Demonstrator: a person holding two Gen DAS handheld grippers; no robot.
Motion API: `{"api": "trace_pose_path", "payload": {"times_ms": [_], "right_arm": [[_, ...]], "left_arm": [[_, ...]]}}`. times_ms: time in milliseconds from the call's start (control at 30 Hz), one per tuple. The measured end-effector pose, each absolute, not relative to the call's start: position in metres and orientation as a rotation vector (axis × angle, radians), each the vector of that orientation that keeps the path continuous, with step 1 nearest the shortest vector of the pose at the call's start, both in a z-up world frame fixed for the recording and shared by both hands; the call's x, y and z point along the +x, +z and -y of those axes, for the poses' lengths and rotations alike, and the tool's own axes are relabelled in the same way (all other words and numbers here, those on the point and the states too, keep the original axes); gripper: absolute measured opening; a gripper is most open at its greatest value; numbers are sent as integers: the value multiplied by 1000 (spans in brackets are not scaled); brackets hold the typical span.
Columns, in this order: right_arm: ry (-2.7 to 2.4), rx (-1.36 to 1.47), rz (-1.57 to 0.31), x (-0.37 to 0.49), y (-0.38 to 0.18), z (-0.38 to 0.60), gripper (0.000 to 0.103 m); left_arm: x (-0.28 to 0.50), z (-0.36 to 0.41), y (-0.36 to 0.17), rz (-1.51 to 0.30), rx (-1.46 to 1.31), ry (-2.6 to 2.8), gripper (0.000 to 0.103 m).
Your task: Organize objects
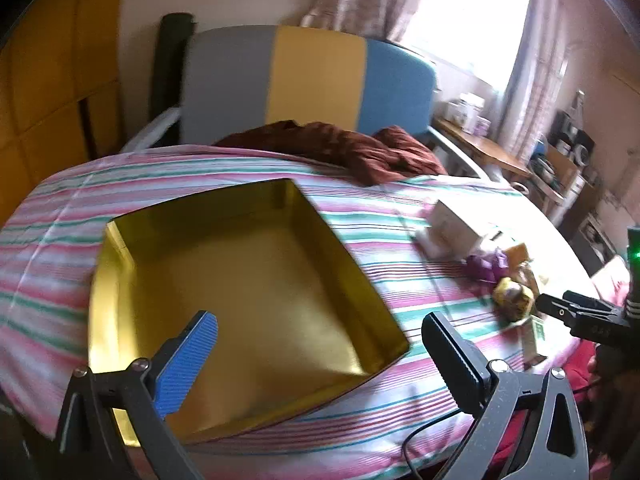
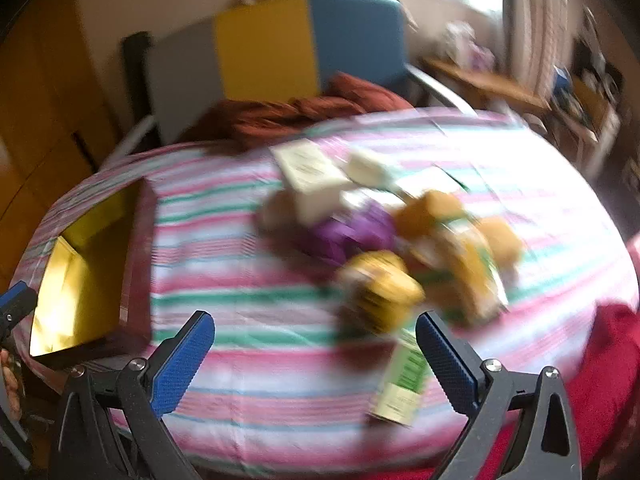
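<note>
Gold tin (image 1: 240, 280) sits open on the striped bed (image 1: 60, 216), nothing in it. Left hand-held gripper (image 1: 320, 344) hangs over the tin's near edge, jaws spread, holding nothing. Right of the tin, well apart: pile of small boxes and packets (image 2: 384, 232), blurred. Right hand-held gripper (image 2: 316, 348) is just short of the pile, jaws spread, nothing held.

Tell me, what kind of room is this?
Most likely a bedroom. There's a bed under a pink, green and white striped sheet, a padded grey, yellow and blue headboard, and a curtained window beside it.
</note>
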State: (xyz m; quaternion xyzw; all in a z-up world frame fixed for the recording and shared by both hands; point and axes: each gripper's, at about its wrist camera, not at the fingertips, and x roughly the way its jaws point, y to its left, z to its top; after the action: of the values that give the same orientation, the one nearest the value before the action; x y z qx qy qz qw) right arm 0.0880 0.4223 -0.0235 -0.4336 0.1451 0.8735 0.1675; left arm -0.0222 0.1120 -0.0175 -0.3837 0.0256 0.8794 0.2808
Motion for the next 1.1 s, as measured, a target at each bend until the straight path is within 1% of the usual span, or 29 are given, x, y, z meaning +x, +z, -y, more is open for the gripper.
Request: {"api": "trace_pose_path", "payload": {"times_ms": [67, 167, 267, 333, 400, 467, 533, 567, 600, 633, 833, 867, 900, 967, 1033, 1100], "right_arm": [[2407, -1298, -489, 99, -33, -443, 102], [2320, -1377, -565, 106, -48, -463, 93], [2251, -1459, -643, 108, -63, -473, 87], [2221, -1495, -661, 106, -71, -476, 83], [2201, -1521, -671, 103, -78, -475, 73], [2186, -1540, -681, 101, -83, -475, 71], [2173, -1540, -665, 98, -85, -474, 63], [2171, -1541, -653, 97, -85, -473, 56], [2155, -1554, -636, 96, -86, -472, 42], [2140, -1571, -629, 96, -89, -472, 36], [2128, -1592, -632, 103, -88, -468, 35], [2126, -1594, -623, 105, -86, -467, 33], [2125, -1598, -622, 108, -86, -466, 32], [2126, -1599, -631, 114, -83, -467, 32], [2127, -1599, -648, 121, -82, -470, 32], [2133, -1598, -686, 126, -81, -475, 32]], "left_arm": [[-23, -129, -17, -93, -1025, 2310, 103], [-22, -157, -17, -161, -1004, 2261, 103], [-20, -183, -17, -206, -949, 2218, 103], [-18, -200, -17, -247, -932, 2191, 103], [-17, -216, -19, -265, -942, 2151, 103], [-17, -234, -22, -296, -951, 2114, 103], [-16, -250, -25, -317, -962, 2077, 103], [-16, -257, -27, -318, -968, 2063, 103], [-16, -266, -29, -310, -970, 2046, 103], [-15, -271, -30, -307, -971, 2036, 103], [-15, -313, -40, -309, -988, 1890, 102], [-14, -321, -42, -310, -995, 1852, 102], [-13, -330, -45, -309, -1002, 1822, 101], [-10, -345, -50, -310, -1015, 1775, 100], [-6, -362, -56, -320, -1028, 1730, 94], [-1, -378, -63, -341, -1027, 1696, 93]]}}
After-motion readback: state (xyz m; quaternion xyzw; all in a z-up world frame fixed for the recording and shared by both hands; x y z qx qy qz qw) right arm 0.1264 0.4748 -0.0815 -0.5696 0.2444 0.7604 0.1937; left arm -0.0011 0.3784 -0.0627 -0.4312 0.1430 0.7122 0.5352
